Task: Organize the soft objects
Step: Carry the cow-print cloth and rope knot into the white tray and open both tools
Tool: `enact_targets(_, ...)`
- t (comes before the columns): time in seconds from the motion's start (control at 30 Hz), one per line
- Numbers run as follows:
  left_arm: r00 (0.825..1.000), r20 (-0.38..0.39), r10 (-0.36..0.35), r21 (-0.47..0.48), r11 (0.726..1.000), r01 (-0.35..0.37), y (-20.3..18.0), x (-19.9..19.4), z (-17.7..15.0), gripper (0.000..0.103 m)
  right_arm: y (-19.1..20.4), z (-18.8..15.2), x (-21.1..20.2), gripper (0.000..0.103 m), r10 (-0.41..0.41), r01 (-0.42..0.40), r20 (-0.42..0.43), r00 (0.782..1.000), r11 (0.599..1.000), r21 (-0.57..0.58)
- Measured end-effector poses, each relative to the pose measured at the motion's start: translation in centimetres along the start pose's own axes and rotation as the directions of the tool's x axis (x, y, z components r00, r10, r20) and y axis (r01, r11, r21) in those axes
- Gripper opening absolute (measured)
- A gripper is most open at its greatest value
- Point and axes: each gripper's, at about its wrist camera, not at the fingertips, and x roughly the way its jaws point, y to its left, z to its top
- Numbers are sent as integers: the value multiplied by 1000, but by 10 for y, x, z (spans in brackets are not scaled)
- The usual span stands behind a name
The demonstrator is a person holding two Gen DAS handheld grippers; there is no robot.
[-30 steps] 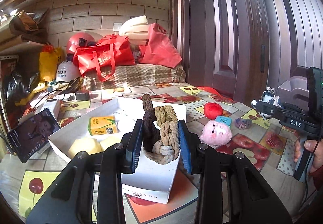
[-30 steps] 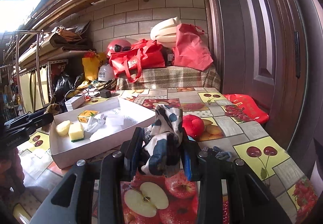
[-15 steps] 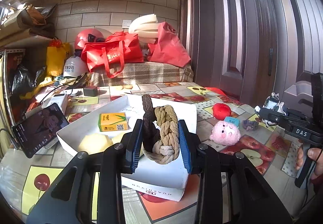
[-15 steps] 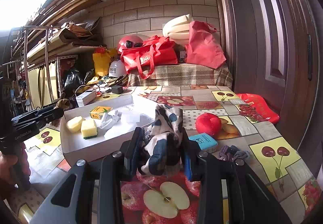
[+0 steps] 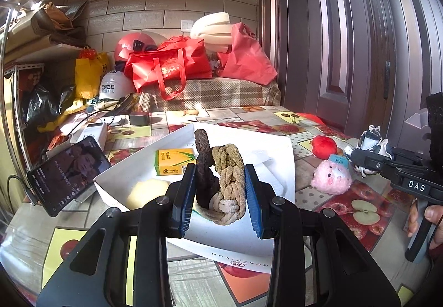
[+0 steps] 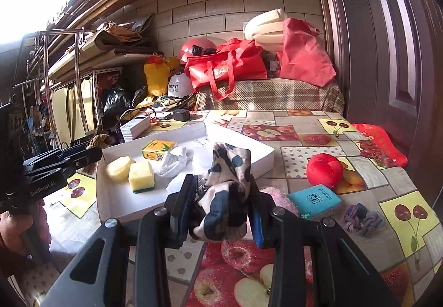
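My left gripper [image 5: 220,196] is shut on a brown and tan braided scrunchie [image 5: 221,182], held above the near edge of the white box [image 5: 243,249]. My right gripper [image 6: 223,210] is shut on a black-and-white spotted cloth [image 6: 224,188], just right of the white box [image 6: 110,210]. The box holds two yellow sponges [image 6: 141,175], a yellow tissue pack [image 6: 157,149] and a white cloth [image 6: 174,160]. On the table lie a pink plush [image 5: 332,178], a red plush ball [image 6: 325,170], a teal tissue pack [image 6: 314,200] and a purple scrunchie [image 6: 361,220].
A phone [image 5: 67,172] leans at the left of the box. A charger block [image 6: 181,114], cables and a white box [image 6: 135,127] lie at the table's far left. Red bags [image 5: 169,66] and helmets sit on a plaid-covered bench behind. A dark door [image 6: 387,58] stands on the right.
Both grippers have risen and pulled back a little with their loads. The teal tissue pack and more of the box now show in the right wrist view.
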Motion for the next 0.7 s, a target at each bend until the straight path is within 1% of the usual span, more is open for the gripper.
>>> enact_targets(0.13, 1000, 0, 7, 17, 1000, -7, -2, 3, 0, 33, 13, 0, 19, 35, 39, -38, -23, 999, 999, 29)
enact_targets(0.33, 1000, 5, 27, 0, 1000, -27, 1, 5, 1, 33, 41, 3, 33, 35, 69, -70, -18, 997, 997, -36)
enact_targets(0.7, 997, 19, 80, -6, 997, -80, 13, 30, 9, 34, 42, 16, 68, 35, 48, -49, -29, 998, 999, -18)
